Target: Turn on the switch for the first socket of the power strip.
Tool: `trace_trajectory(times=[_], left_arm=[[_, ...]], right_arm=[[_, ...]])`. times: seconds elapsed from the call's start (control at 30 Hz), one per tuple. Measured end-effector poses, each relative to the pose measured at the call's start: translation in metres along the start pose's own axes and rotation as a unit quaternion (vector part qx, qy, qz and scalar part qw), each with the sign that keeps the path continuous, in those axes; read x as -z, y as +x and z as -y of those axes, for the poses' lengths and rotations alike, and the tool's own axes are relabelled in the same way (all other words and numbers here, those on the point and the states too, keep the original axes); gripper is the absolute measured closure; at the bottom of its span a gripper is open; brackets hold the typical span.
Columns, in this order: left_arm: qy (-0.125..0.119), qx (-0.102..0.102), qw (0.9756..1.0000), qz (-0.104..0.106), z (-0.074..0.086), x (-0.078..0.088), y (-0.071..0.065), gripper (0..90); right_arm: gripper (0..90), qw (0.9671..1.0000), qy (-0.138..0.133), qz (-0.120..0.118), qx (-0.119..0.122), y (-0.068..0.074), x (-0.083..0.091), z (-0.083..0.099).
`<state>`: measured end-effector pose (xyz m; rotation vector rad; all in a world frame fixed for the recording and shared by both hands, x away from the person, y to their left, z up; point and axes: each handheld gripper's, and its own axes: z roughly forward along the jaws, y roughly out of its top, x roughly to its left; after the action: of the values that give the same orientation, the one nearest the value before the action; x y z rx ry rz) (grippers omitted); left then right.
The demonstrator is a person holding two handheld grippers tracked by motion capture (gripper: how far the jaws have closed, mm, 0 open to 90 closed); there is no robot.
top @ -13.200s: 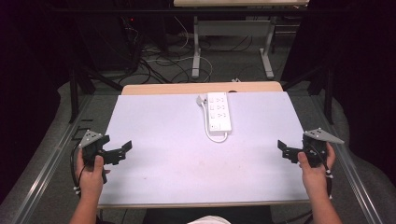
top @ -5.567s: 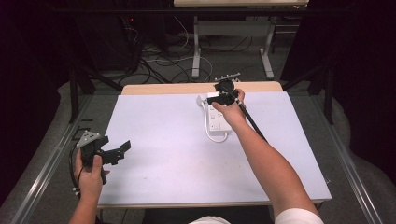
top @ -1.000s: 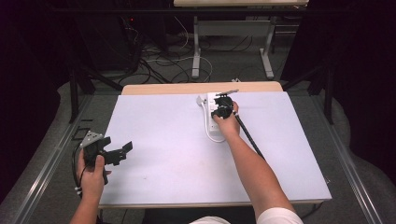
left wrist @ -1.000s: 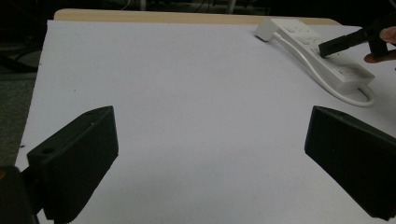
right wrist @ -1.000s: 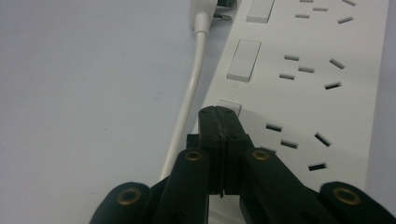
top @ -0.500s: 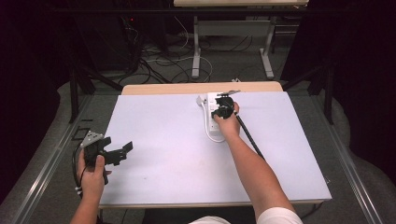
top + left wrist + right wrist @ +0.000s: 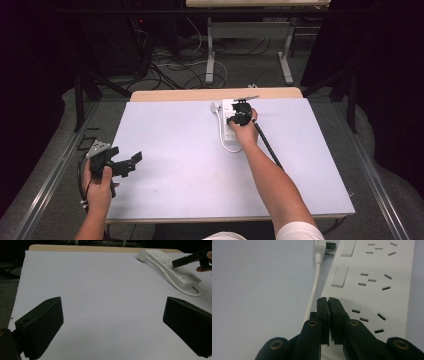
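Power strip (image 7: 372, 277): white, rigid plastic, light, likely slippery; rocker switches at 12 o'clock. Right hand-held gripper (image 7: 328, 301) clenched, empty, tip above it. Left hand-held gripper (image 7: 122, 164) released, idle.

Pwr strip (image 7: 231, 121) at table (image 7: 175, 150) far edge

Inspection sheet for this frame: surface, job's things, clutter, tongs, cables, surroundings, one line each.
Surface: white tabletop, wooden strip along the far edge.
Job's things: white power strip lying flat, rocker switches beside socket slots; its plug lies beside its far end.
Clutter: nothing seen.
Tongs: right tongs shut, tips over the strip by a switch; contact cannot be told. Left tongs open, holding nothing, at the near left edge.
Cables: the strip's white cord loops at its near end; black cable trails from the right tongs.
Surroundings: cables on the floor, table legs beyond.
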<state>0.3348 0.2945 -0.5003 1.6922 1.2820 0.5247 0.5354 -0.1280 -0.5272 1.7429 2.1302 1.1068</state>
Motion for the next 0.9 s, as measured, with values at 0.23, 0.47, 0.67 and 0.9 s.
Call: trace_trajectory(times=[0.23, 0.47, 0.67, 0.9], left_arm=[[0.000, 0.000, 1.0000, -0.001, 0.000, 0.000, 0.000, 2.9], [-0.002, 0.001, 1.0000, -0.002, 0.000, 0.000, 0.000, 3.0], [0.000, 0.000, 1.0000, -0.002, 0.000, 0.000, 0.000, 3.1], [0.000, -0.001, 1.0000, -0.002, 0.001, -0.001, -0.001, 3.1]], right_arm=[[82.7, 1.0000, -0.004, 0.007, -0.003, -0.003, 0.004, -0.002], [76.4, 0.9999, -0.014, 0.009, 0.002, -0.007, 0.008, -0.005], [64.9, 0.9998, -0.013, 0.013, 0.004, -0.012, 0.011, -0.008], [55.3, 0.9995, -0.014, 0.021, 0.017, -0.015, 0.014, -0.010]])
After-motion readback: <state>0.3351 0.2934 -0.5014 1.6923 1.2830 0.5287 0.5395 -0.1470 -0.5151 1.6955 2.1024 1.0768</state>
